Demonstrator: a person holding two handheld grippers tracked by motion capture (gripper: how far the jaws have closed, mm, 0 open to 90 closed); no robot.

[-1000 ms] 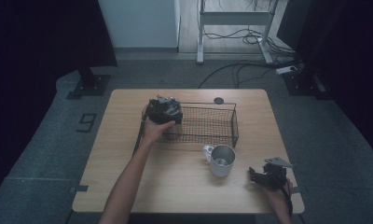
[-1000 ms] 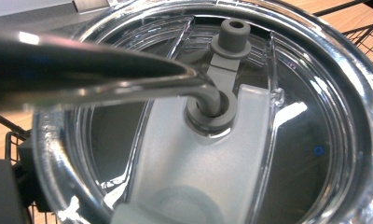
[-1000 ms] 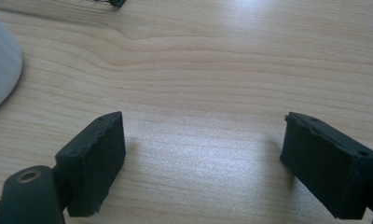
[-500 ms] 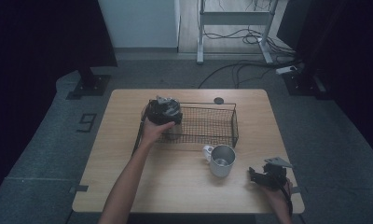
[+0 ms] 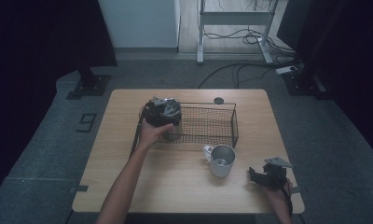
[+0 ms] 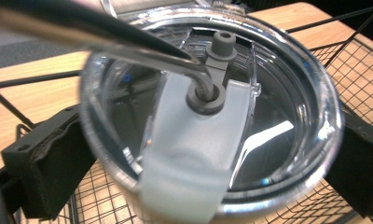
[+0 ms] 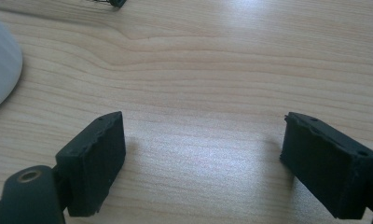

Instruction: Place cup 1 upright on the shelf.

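Note:
A clear-lidded tumbler [image 6: 278, 107] with a bent metal straw [image 6: 105, 42] stands in the left end of a black wire basket [image 5: 235, 122]. My left gripper [image 5: 162, 112] is over it, one jaw on each side of the tumbler [image 5: 173, 129]. In the left gripper view my left gripper [image 6: 198, 154] has just been opening its jaws, and they stand wide beside the cup. My right gripper [image 5: 253, 175] rests at the table's front right, and in its own view the right gripper [image 7: 203, 149] is open over bare wood.
A white mug [image 5: 220, 160] stands in front of the basket, left of my right gripper; its side [image 7: 0, 70] shows in the right gripper view. A small dark disc [image 5: 218, 100] lies behind the basket. The wooden table [image 5: 184, 186] has bare room at front left.

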